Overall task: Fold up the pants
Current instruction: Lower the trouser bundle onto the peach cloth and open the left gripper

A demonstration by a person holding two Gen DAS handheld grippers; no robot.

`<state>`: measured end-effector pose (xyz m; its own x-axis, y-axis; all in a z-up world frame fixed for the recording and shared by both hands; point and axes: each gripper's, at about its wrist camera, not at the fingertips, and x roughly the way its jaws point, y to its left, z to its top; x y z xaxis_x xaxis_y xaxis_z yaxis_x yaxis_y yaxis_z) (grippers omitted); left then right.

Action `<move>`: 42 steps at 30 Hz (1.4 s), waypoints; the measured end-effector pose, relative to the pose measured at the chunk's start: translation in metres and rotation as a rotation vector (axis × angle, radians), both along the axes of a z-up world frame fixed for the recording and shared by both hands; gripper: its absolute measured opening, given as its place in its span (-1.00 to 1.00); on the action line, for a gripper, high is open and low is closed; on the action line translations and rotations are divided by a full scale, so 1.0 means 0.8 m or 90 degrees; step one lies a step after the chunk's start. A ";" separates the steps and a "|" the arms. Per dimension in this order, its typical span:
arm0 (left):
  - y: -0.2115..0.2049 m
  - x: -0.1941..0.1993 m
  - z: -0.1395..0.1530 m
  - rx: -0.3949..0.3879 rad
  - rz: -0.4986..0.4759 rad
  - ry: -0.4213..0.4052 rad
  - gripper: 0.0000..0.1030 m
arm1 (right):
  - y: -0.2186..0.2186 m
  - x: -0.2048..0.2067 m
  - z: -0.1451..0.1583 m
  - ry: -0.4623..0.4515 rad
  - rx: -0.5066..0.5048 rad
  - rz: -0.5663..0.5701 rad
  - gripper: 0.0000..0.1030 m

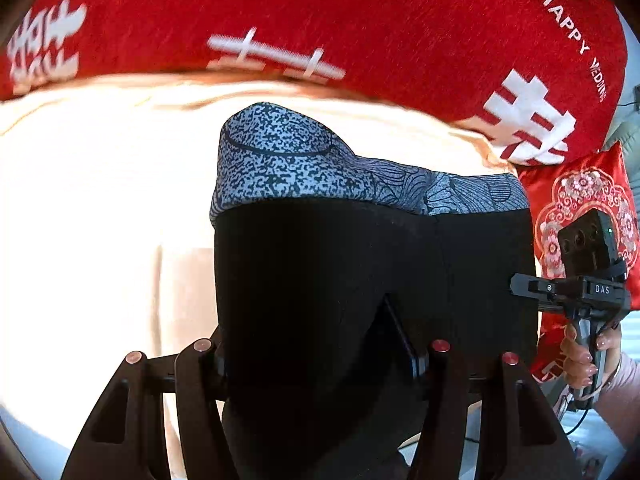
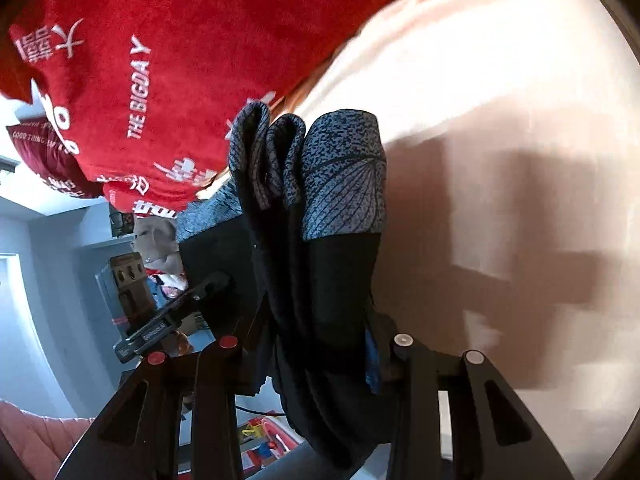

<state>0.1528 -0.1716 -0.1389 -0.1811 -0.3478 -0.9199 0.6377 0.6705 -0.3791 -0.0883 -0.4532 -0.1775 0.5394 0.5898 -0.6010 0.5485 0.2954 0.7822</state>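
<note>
The black pants with a grey-blue patterned waistband hang lifted above a cream sheet. My left gripper is shut on the black fabric at one end. In the right wrist view the pants hang as a bunch of several folded layers, the waistband farthest from the camera, and my right gripper is shut on that bunch. From the left wrist view, the right gripper grips the pants' right edge, with a hand on its handle. The left gripper shows at the left, at the fabric's other end.
A cream sheet covers the bed under the pants. A red blanket with white characters lies along its far side. A red embroidered cushion sits at the right. Shelves and boxes stand in the room beyond the bed.
</note>
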 end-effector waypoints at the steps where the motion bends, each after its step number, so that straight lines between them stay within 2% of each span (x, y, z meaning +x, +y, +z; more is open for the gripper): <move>1: 0.005 -0.006 -0.006 0.002 -0.002 0.001 0.19 | 0.007 -0.007 -0.003 0.002 -0.003 0.001 -0.22; 5: 0.028 -0.008 -0.049 0.024 -0.006 0.010 0.22 | 0.039 -0.016 -0.030 0.035 -0.003 -0.006 -0.22; 7: 0.035 -0.003 -0.054 0.007 -0.003 -0.012 0.44 | 0.051 -0.015 -0.039 0.056 -0.024 -0.006 -0.19; 9: 0.036 0.001 -0.058 0.008 -0.003 -0.021 0.59 | 0.049 -0.019 -0.042 0.053 -0.030 -0.023 -0.17; 13: 0.039 0.004 -0.062 0.016 -0.011 -0.048 0.83 | 0.046 -0.023 -0.054 0.086 -0.070 -0.023 0.04; 17: 0.036 0.000 -0.061 0.029 -0.007 -0.055 0.84 | 0.052 -0.021 -0.047 0.111 -0.092 -0.034 0.13; 20: 0.010 -0.016 -0.058 0.045 -0.013 -0.077 0.84 | 0.059 -0.019 -0.037 0.137 -0.113 -0.046 0.20; 24: 0.021 -0.023 -0.042 0.064 -0.012 -0.076 0.84 | 0.071 -0.012 -0.015 0.174 -0.164 -0.042 0.28; 27: 0.034 -0.027 -0.020 0.065 -0.008 -0.076 0.85 | 0.081 -0.014 0.011 0.189 -0.201 -0.034 0.45; 28: 0.037 -0.029 -0.012 0.066 -0.011 -0.082 0.95 | 0.085 -0.017 0.021 0.186 -0.203 -0.038 0.53; 29: 0.040 -0.033 -0.001 0.068 -0.014 -0.090 1.00 | 0.088 -0.020 0.027 0.182 -0.201 -0.043 0.54; 32: 0.046 -0.044 0.019 0.073 -0.024 -0.097 1.00 | 0.103 -0.029 0.047 0.195 -0.215 -0.053 0.56; 35: 0.053 -0.053 0.038 0.082 -0.024 -0.108 1.00 | 0.127 -0.032 0.069 0.222 -0.265 -0.038 0.58; 37: 0.059 -0.063 0.053 0.102 -0.028 -0.134 1.00 | 0.144 -0.031 0.085 0.237 -0.299 -0.029 0.79; 39: 0.066 -0.074 0.069 0.117 -0.039 -0.170 1.00 | 0.157 -0.030 0.100 0.245 -0.331 -0.029 0.80; 42: 0.075 -0.087 0.089 0.122 -0.046 -0.195 1.00 | 0.176 -0.028 0.125 0.252 -0.383 -0.031 0.81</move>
<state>0.0833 -0.1119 -0.0676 0.0958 -0.1602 -0.9824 0.7501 0.6605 -0.0345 -0.1109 -0.3124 -0.0775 0.2311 0.0764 -0.9699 0.7802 0.5810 0.2317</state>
